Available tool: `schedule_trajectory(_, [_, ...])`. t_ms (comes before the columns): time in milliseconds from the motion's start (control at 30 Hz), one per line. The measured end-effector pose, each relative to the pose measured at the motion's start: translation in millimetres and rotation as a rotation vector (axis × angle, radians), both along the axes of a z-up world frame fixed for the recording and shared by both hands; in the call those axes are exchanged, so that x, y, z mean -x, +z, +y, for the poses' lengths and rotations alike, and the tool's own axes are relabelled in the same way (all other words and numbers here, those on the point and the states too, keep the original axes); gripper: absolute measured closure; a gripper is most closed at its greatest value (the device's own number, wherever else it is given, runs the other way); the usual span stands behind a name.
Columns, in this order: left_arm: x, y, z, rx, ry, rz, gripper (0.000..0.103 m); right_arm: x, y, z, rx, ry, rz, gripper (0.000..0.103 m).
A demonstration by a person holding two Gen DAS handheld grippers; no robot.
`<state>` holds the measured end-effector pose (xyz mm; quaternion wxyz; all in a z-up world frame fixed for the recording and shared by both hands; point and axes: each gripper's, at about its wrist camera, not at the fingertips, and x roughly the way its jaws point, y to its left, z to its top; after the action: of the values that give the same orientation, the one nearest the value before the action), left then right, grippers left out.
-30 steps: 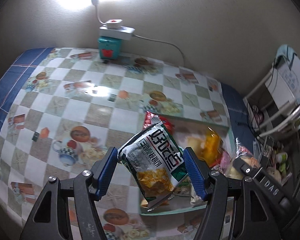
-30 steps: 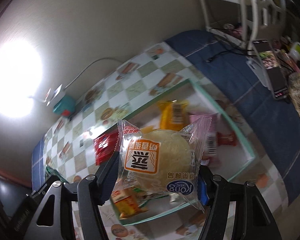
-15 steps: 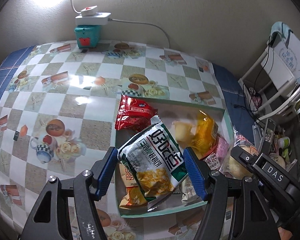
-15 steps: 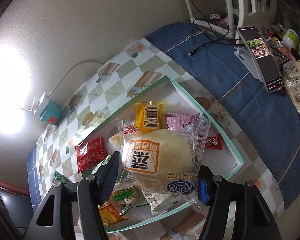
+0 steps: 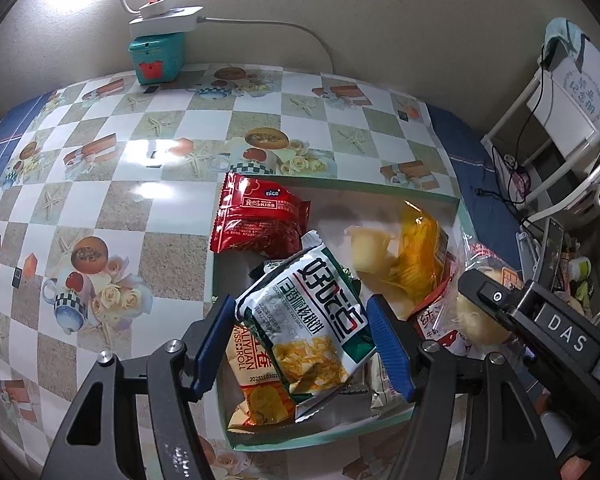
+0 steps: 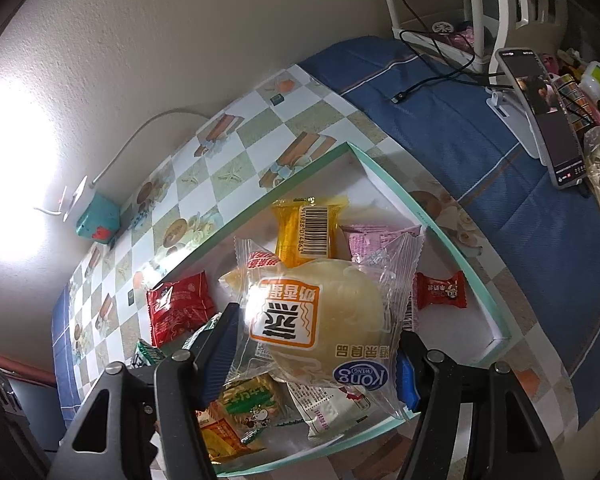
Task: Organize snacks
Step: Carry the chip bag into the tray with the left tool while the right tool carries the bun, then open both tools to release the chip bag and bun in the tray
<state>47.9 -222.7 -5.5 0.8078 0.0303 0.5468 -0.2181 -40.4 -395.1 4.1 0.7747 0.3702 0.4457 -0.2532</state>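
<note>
A beige wall [image 5: 380, 20] fills the upper part of both views, washed out by a lamp glare at the upper left. Below it, a table covered by a checkered oilcloth [image 5: 140, 160] over blue cloth [image 6: 500, 200] spans the middle of each frame. A white rack [image 5: 540, 140] is seen at the right edge of the left wrist view, and a phone on a stand [image 6: 548, 120] at the upper right of the right wrist view. A shallow green-rimmed box [image 5: 380, 190] of loose snacks lies at centre. A teal box topped by a power strip [image 5: 156, 60] stands against the wall, upper left. The left gripper [image 5: 304, 340] is pinched on a green-and-white biscuit pack [image 5: 312, 320], held over the box's lower left part. The right gripper [image 6: 312, 352] is clamped on a wrapped bun [image 6: 320, 320], held above the box's lower middle.
</note>
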Motion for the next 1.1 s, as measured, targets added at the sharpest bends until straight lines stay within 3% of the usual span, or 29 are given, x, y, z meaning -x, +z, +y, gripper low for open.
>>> schedule_trajectory(667, [-0.5,-9.8,-12.8,-0.043,-0.034,0.007,0.033,-14.3,-3.5,7.3,0.012,0.042,0.019,0.033])
schedule_trajectory(867, [0.7,-9.0,-13.8,-0.053,-0.044,-0.001,0.026,-15.7,-3.2,8.8,0.018,0.048,0.021,0.032])
schedule_trajectory(1100, [1.8,-4.8,-12.8,-0.058,-0.05,-0.012,0.026,-13.7,-4.3,6.1,0.016,0.034,0.03,0.029])
